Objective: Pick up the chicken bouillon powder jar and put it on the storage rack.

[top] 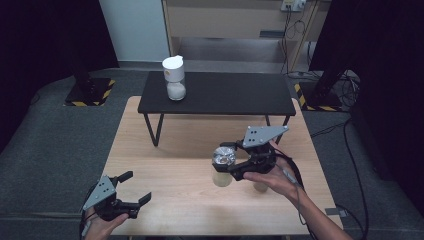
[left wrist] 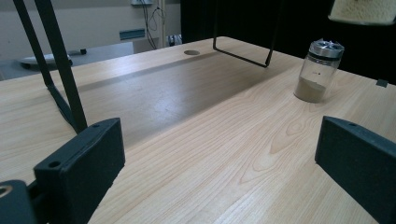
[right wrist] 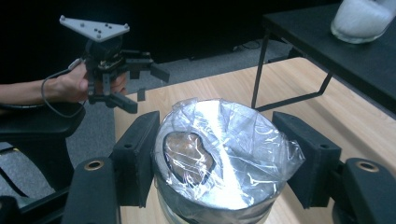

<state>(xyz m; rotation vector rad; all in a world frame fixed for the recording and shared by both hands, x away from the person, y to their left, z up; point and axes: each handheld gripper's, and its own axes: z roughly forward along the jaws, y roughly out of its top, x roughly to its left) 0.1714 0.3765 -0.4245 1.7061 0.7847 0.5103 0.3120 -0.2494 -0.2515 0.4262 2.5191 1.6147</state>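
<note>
- The work happens on a light wooden table (top: 165, 190) in a dim room with dark curtains; a low black shelf (top: 220, 95) stands on the far part of the table.
- Nearest to the person, the left gripper (top: 134, 189) waits at the near left corner, with its jaws wide apart and nothing between them. It is better to leave it parked there, away from the path of the other hand.
- At the middle right, the right gripper (top: 231, 161) holds the shaker jar (right wrist: 219, 158), with its jaws clamped on both sides of the silver lid, which is covered with clear plastic film. The jar seems to hang a little above the wood.
- The film can be slippery, so I think the grip must stay firm and the jar must stay upright, so the brownish powder does not shift.
- If the jar goes up to the shelf, it should first rise above the shelf edge and only then travel forward, so the bottom does not knock against it.
- Farthest, a white-capped jar (top: 175, 77) with white grains stands on the left part of the shelf. The free space beside it looks a good place; keep well apart from it.
</note>
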